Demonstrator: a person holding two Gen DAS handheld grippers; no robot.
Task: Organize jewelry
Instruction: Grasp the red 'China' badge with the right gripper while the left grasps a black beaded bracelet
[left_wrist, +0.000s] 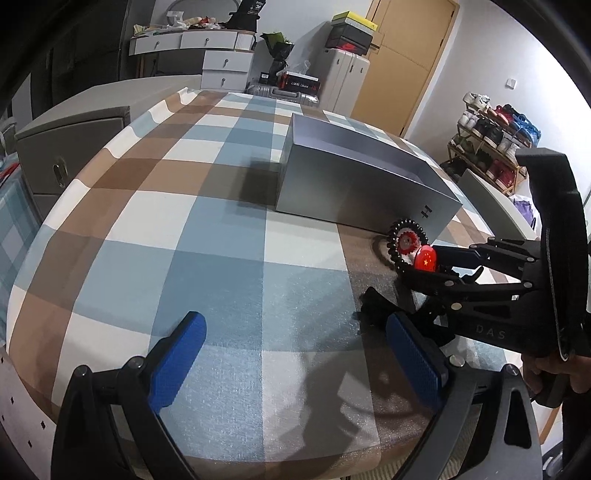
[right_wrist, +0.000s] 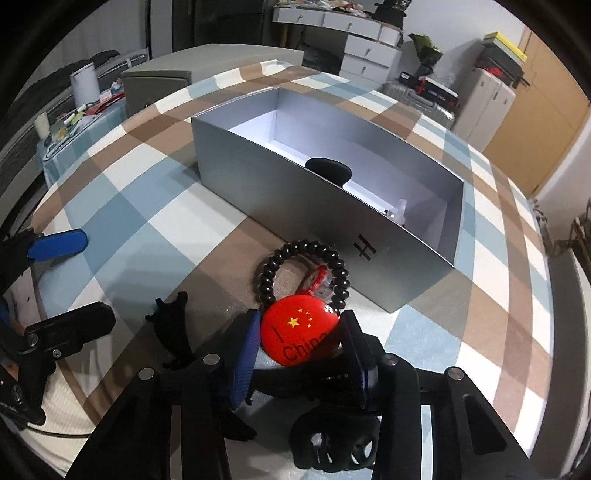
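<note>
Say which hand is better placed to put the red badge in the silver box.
Right. The right gripper already has the red badge between its pads, beside the silver box. The left gripper is open, empty, and farther back over the tablecloth.

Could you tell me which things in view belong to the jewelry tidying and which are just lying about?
Belonging to the job:
red badge, between the right gripper's pads
black bead bracelet
open silver box

Just lying about:
shoe rack
white drawers
suitcase
</note>
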